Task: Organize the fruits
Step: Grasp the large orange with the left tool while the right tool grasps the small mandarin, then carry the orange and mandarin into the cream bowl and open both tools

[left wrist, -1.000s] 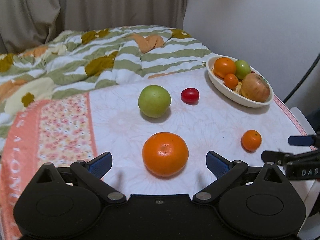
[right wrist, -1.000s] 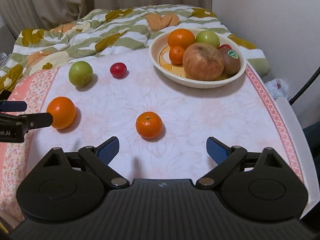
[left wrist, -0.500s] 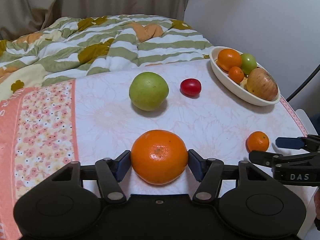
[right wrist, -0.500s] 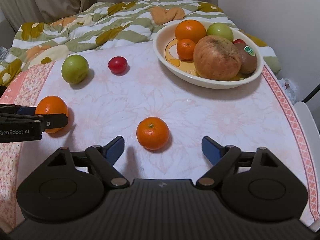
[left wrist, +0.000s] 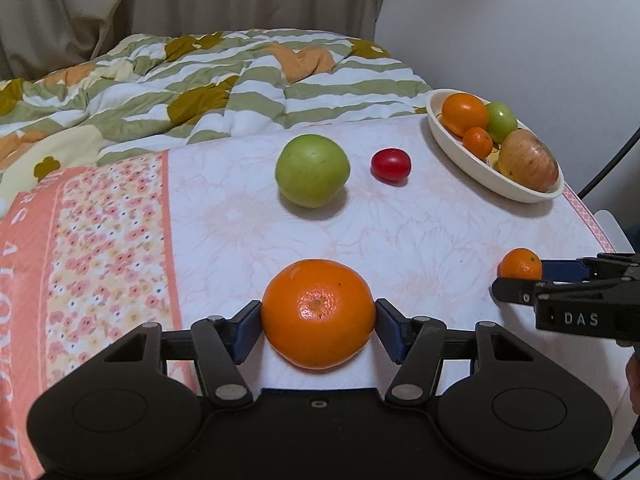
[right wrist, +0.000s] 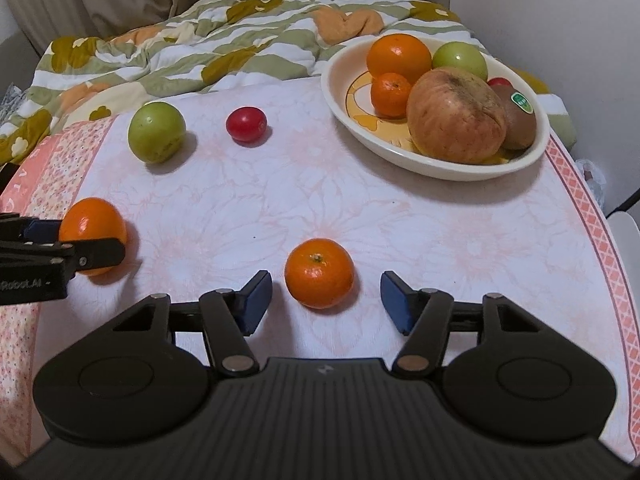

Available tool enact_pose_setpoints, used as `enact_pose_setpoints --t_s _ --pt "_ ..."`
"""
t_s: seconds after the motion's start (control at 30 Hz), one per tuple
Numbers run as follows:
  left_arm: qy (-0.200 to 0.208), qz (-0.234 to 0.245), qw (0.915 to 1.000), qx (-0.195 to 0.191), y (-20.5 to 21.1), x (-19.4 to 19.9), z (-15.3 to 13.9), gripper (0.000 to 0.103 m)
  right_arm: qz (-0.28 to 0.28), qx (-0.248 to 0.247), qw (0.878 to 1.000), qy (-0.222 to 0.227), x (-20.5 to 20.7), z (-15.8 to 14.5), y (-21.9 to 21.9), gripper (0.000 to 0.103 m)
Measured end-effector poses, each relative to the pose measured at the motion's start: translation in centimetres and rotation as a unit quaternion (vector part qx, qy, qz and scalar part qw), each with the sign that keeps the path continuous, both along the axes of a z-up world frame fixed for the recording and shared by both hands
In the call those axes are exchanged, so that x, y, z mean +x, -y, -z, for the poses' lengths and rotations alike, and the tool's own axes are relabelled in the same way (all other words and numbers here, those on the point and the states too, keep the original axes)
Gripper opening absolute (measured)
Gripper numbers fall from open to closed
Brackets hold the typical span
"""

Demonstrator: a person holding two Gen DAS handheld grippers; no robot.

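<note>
Left wrist view: the left gripper [left wrist: 318, 326] is pinching the large round orange [left wrist: 318, 314] between its blue-padded fingers [left wrist: 244, 330], both pads touching the fruit's sides, the fruit resting on the bench under a pale floral tablecloth [left wrist: 240, 220]. Beyond it, a round green apple [left wrist: 312, 176] and a small red tomato [left wrist: 391, 165] are lying on the cloth, apart from each other. At the far right corner, a cream oval ceramic bowl [left wrist: 460, 148] is holding an orange, a smaller mandarin, a green apple and a large reddish-yellow apple. At the right edge, the right gripper [left wrist: 520, 280] is sitting around a small orange mandarin [left wrist: 520, 265].

Right wrist view: the right gripper [right wrist: 326, 298] is holding its fingers [right wrist: 254, 300] spread wide, one to each side of the small orange mandarin [right wrist: 319, 273], with neither pad touching it. The mandarin is resting on the tablecloth [right wrist: 440, 240]. The bowl [right wrist: 432, 164] is standing at the far right, containing the orange, the mandarin, the green apple, the large reddish-yellow apple, a brown kiwi with a green sticker and a red fruit partly hidden behind them. The green apple [right wrist: 157, 132] and red tomato [right wrist: 246, 124] are lying left of the bowl. At the left edge, the left gripper [right wrist: 70, 240] is clamping the large orange [right wrist: 93, 222]. A green-striped quilt [right wrist: 240, 40] is lying on the bed behind the bench.
</note>
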State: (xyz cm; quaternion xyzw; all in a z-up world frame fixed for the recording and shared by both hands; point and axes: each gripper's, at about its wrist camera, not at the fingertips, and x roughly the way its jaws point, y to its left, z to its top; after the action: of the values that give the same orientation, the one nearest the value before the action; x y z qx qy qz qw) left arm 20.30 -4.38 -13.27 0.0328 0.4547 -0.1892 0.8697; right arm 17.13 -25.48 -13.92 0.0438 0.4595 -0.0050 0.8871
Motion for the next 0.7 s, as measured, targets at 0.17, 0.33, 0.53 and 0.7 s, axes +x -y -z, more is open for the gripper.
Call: enact_pose_setpoints --t_s 0.17,0.33,0.53,0.7 --pt "0.000 -0.018 0.9998 -0.004 -0.9 -0.6 -0.2 0.064 -0.007 -0.013 1.000 0.006 0.2 -0.3 -0.4 0.052" --pt "0.006 -0.027 0.9996 -0.010 -1.3 -1.3 -1.0 0.064 -0.009 -0.010 1.000 0.014 -0.2 -1.2 -0.4 0.052" --pt "0.014 -0.030 0.9991 -0.024 -1.6 -2.5 -2.7 0.064 -0.006 -0.005 1.000 0.029 -1.2 -3.2 -0.5 0.052" --pt "0.028 -0.029 0.9984 -0.039 -1.5 -3.6 -4.5 0.064 -0.005 -0.008 0.999 0.041 -2.5 -5.4 -0.3 0.052"
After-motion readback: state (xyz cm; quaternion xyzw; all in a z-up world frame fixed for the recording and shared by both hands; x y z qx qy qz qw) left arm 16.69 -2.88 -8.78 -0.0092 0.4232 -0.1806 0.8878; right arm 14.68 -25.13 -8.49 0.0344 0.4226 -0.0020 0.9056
